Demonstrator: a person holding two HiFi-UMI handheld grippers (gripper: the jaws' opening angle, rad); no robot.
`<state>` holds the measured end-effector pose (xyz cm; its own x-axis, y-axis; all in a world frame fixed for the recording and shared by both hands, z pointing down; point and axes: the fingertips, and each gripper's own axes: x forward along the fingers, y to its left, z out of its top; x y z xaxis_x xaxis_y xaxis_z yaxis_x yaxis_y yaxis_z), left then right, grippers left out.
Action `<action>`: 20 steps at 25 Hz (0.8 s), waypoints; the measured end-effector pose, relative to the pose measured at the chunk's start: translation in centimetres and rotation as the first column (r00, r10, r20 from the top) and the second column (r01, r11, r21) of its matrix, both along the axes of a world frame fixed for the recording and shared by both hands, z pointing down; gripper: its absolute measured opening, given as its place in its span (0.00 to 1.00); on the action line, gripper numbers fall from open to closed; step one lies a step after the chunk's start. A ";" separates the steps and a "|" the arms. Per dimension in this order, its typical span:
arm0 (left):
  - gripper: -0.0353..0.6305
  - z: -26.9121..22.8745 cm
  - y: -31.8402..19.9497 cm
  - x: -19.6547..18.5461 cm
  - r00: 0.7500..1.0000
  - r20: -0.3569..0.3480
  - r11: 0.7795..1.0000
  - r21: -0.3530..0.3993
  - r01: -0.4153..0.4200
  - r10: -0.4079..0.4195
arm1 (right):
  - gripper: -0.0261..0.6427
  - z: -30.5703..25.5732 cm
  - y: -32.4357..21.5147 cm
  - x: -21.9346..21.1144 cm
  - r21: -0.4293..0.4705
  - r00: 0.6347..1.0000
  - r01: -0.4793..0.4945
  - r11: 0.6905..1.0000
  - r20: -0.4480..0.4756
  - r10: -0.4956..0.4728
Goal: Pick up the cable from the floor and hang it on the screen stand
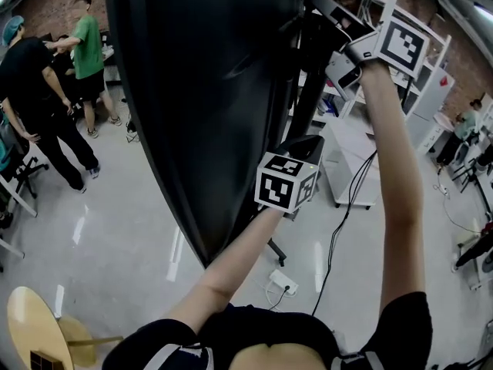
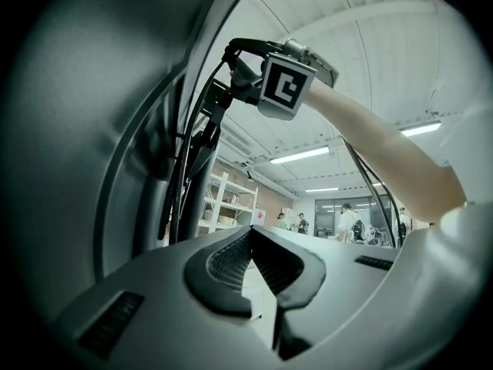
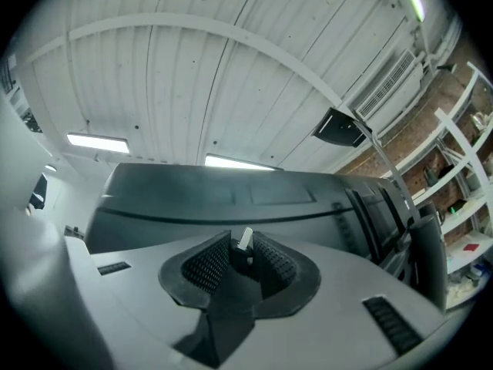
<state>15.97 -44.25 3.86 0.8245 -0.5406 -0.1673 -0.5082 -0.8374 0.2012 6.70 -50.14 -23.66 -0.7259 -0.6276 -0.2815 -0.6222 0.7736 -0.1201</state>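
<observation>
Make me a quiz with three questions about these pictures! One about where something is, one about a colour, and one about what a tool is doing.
1. Which tool is higher? A) left B) right C) both level
2. What colour is the cable? A) black B) red C) yellow
3. The right tool is... A) open and empty B) shut on the cable C) lying on the floor

Answers:
1. B: in the head view it sits well above the left tool.
2. A: it hangs down to the floor as a black line.
3. B: its pads squeeze the cable between them.

screen [image 1: 200, 91] cut off at top, cable [image 1: 333, 245] partly behind arm [image 1: 394, 168]
</observation>
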 end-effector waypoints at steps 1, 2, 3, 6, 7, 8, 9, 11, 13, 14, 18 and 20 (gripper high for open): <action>0.06 -0.4 -0.2 0.1 1.000 0.005 1.000 0.006 -0.002 0.002 | 0.20 -1.1 -0.6 0.1 0.000 1.000 -0.004 1.000 0.016 0.004; 0.06 -0.6 -0.4 0.3 1.000 0.010 1.000 0.010 -0.004 0.004 | 0.20 -2.0 -1.2 0.3 0.001 1.000 -0.003 1.000 0.031 0.003; 0.06 -0.6 -0.4 0.4 1.000 0.014 1.000 0.013 -0.005 0.005 | 0.20 -2.7 -1.5 0.4 0.002 0.999 -0.001 1.000 0.046 0.000; 0.06 -0.2 -0.5 0.1 1.000 0.013 1.000 0.019 0.003 -0.004 | 0.20 -3.2 -1.8 0.6 0.000 0.997 -0.012 1.000 0.071 0.012; 0.06 -0.2 -0.5 -0.1 1.000 0.010 1.000 0.024 0.009 -0.009 | 0.20 -3.3 -1.8 0.7 0.001 0.997 -0.021 1.000 0.071 0.021; 0.06 -0.1 -0.5 -0.3 1.000 0.006 0.999 0.030 0.015 -0.015 | 0.20 -3.3 -1.8 0.7 0.004 0.997 -0.028 1.000 0.069 0.028; 0.06 -0.1 -0.6 -0.5 1.000 0.003 0.999 0.034 0.022 -0.022 | 0.20 -3.3 -1.9 0.7 0.005 0.997 -0.033 0.999 0.070 0.032; 0.06 0.0 -0.8 -0.7 1.000 -0.005 0.999 0.037 0.029 -0.029 | 0.20 -3.4 -2.2 1.0 0.004 0.996 -0.041 0.999 0.080 0.041; 0.06 0.4 -0.7 -0.7 1.000 -0.008 0.999 0.038 0.024 -0.024 | 0.20 -3.4 -2.8 1.6 -0.002 0.994 -0.059 0.998 0.087 0.059; 0.06 0.7 -0.6 -0.5 1.000 -0.006 0.999 0.042 0.021 -0.020 | 0.20 -3.4 -3.1 1.9 -0.005 0.993 -0.069 0.998 0.092 0.069; 0.06 2.5 -0.2 -0.1 1.000 0.011 0.998 0.062 0.005 -0.005 | 0.20 -3.7 -3.9 3.0 -0.001 0.984 -0.099 0.995 0.149 0.098; 0.06 3.5 -0.1 -0.1 1.000 0.022 0.998 0.069 -0.005 0.004 | 0.20 -4.2 -4.0 3.5 0.023 0.978 -0.137 0.990 0.159 0.132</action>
